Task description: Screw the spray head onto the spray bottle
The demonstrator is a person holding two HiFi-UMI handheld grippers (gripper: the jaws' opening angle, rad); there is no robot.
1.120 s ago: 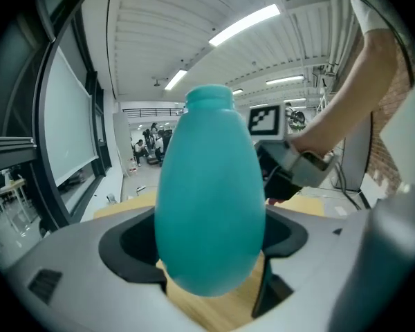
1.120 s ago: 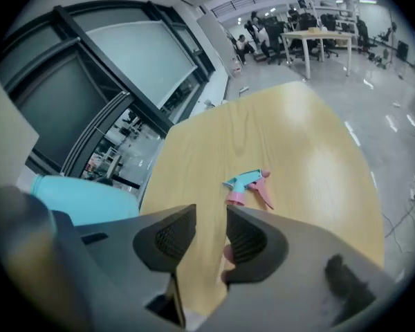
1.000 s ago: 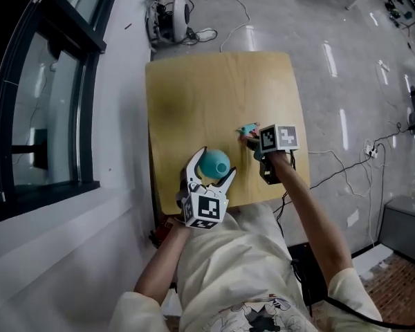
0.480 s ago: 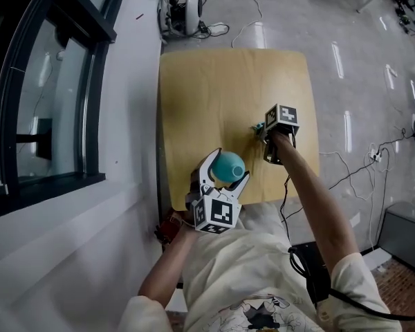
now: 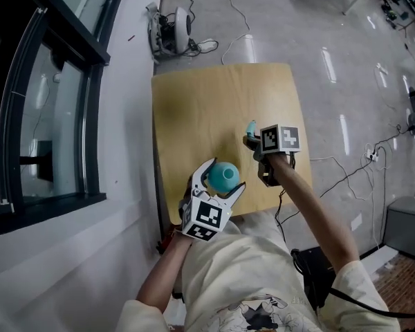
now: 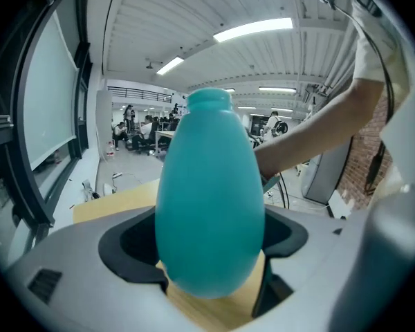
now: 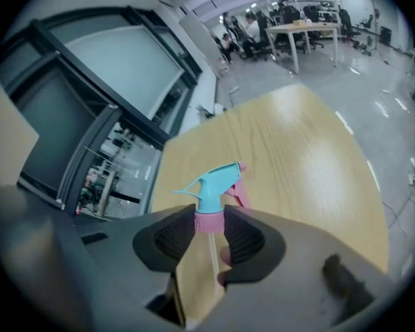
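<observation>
A teal egg-shaped spray bottle (image 5: 225, 173) with an open neck stands upright between the jaws of my left gripper (image 5: 221, 177), over the near part of the wooden table (image 5: 207, 95). In the left gripper view the bottle (image 6: 209, 199) fills the middle, gripped low on its body. The spray head (image 5: 250, 131), teal with a pink collar and trigger, sits in my right gripper (image 5: 253, 142) to the right of the bottle. In the right gripper view the pads meet the pink collar of the spray head (image 7: 214, 184) while the jaws are closing; its thin tube hangs down between them.
The table's near edge lies just under both grippers. A dark-framed window (image 5: 48, 102) runs along the left. On the grey floor beyond the table lie a white device with cables (image 5: 176, 26), and more cables (image 5: 346, 168) at the right.
The spray head now stands more upright in the right gripper, with its nozzle raised. The left gripper still holds the bottle at about the same spot near the table's front.
</observation>
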